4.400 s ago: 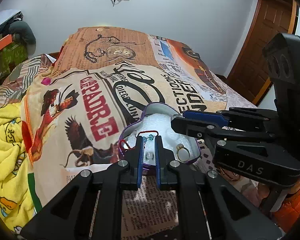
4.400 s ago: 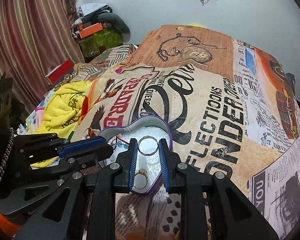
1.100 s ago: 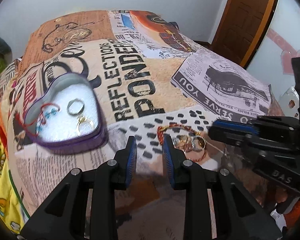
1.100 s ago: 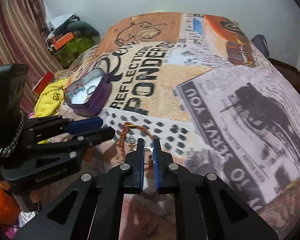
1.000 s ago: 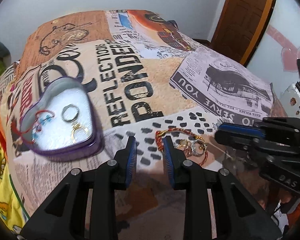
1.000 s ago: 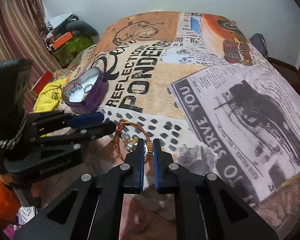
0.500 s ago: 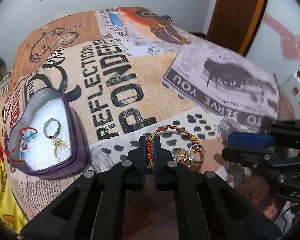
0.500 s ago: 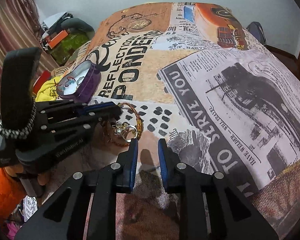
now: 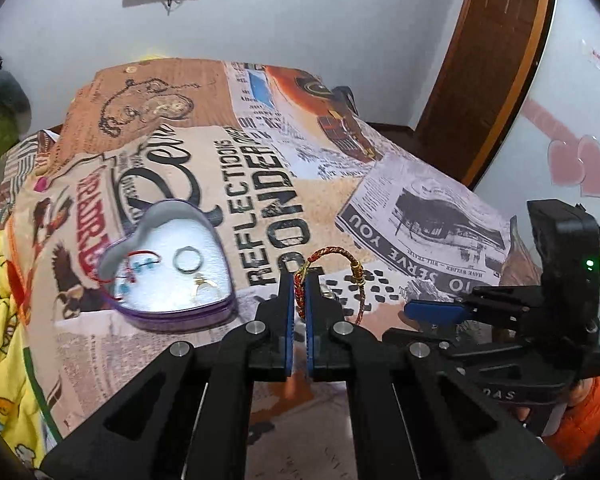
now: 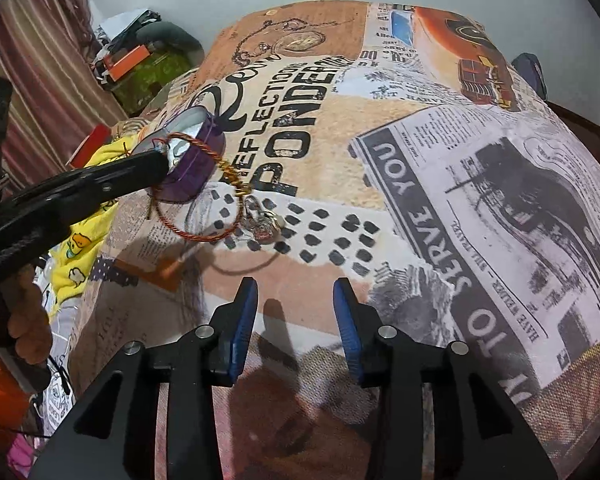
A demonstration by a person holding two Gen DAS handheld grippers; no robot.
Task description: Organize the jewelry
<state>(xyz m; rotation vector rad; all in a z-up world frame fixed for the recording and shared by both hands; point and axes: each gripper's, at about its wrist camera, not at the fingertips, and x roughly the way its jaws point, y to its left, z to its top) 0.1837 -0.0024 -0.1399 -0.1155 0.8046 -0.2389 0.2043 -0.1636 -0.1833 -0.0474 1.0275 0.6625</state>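
Bed's printed newspaper-pattern blanket under us: our left tool pinches the red-gold braided bracelet, purple heart-shaped tin off left; right tool gapes empty.

My left claw pinches a red and gold cord bracelet and holds it up off the bed. Some small shiny rings lie in a little pile on the blanket. The purple heart tin sits open, with a ring and a red string inside.
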